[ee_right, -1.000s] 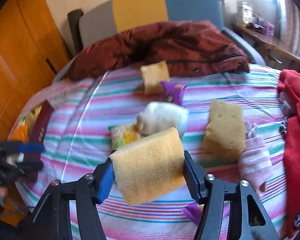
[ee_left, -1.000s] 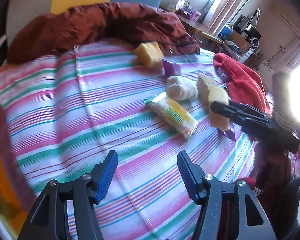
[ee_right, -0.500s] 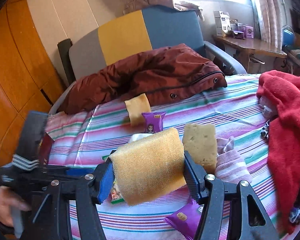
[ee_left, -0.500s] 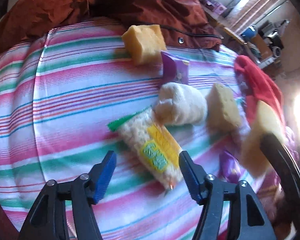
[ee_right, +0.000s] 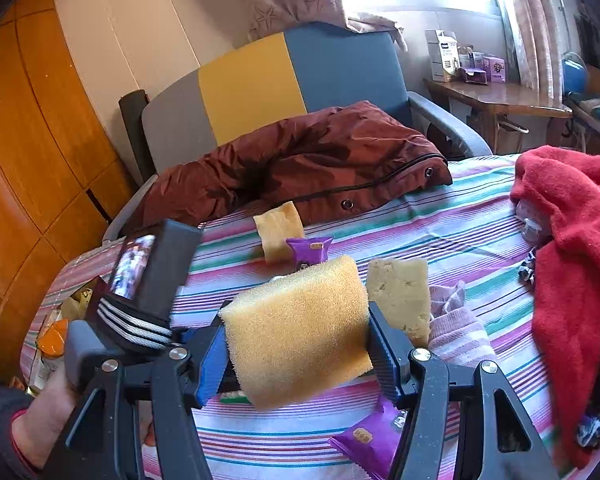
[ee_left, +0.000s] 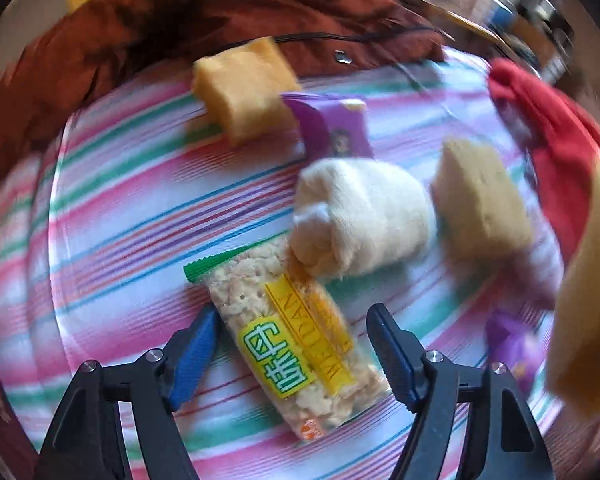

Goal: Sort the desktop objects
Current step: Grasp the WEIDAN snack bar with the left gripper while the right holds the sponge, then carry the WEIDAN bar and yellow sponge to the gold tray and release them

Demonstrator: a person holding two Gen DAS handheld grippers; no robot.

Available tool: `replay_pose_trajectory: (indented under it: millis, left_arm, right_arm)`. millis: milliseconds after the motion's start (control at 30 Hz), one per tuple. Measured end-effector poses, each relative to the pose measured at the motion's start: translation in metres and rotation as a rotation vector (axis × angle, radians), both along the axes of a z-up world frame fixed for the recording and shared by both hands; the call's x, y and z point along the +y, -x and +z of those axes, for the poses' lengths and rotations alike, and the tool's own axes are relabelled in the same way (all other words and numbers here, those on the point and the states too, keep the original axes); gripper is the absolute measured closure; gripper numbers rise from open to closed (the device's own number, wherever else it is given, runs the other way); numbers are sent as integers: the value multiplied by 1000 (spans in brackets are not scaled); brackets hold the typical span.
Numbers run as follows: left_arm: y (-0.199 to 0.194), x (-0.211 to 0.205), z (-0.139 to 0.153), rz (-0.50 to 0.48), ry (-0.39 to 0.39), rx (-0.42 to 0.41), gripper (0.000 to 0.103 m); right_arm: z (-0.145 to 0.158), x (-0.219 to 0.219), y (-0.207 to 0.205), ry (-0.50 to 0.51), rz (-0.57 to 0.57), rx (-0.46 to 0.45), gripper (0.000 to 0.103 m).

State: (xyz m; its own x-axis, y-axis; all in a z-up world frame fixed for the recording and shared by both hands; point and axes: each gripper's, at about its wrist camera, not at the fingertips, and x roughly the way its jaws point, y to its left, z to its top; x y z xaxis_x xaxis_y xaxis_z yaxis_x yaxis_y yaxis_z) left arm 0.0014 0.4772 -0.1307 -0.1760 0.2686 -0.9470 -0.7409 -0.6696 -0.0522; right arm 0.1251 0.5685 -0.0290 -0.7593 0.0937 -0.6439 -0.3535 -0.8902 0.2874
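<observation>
My left gripper (ee_left: 294,350) is open, its blue-padded fingers on either side of a clear cracker packet (ee_left: 288,344) with a yellow and green label lying on the striped cloth. My right gripper (ee_right: 296,354) is shut on a yellow sponge (ee_right: 296,332), held above the table; that sponge shows at the right edge of the left wrist view (ee_left: 592,300). A rolled white sock (ee_left: 360,220), two more sponges (ee_left: 244,88) (ee_left: 480,204) and a purple snack packet (ee_left: 332,128) lie beyond the crackers. The left gripper's body (ee_right: 148,280) shows in the right wrist view.
A brown jacket (ee_right: 300,160) lies along the far edge of the table, a red garment (ee_right: 572,256) on the right. A pink sock (ee_right: 456,328) and another purple packet (ee_right: 374,436) lie near the front. A chair (ee_right: 280,76) stands behind.
My left gripper has moved forward and down until its fingers straddle the cracker packet. My right gripper has lifted and pulled back with the sponge.
</observation>
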Motion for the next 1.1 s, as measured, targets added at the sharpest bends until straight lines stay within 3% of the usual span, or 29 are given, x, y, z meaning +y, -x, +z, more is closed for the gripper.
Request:
replay_pose_trajectory:
  millis: [100, 200, 267, 400, 800, 1100]
  left_arm:
    - [-4, -12, 0, -52, -9, 39, 37]
    - [1, -30, 3, -61, -38, 35, 50]
    - [5, -42, 3, -63, -67, 17, 52]
    - [2, -61, 5, -80, -80, 33, 52]
    - [-8, -130, 11, 15, -157, 95, 54]
    - [-9, -193, 45, 100, -235, 145, 54]
  right_arm:
    - [-2, -2, 2, -12, 10, -17, 40]
    - [-5, -7, 5, -25, 26, -35, 40]
    - [-8, -10, 8, -31, 38, -51, 40]
    - [-17, -17, 14, -49, 65, -100, 40]
    - [-44, -44, 30, -111, 162, -242, 40]
    - [-52, -55, 33, -140, 179, -286, 41]
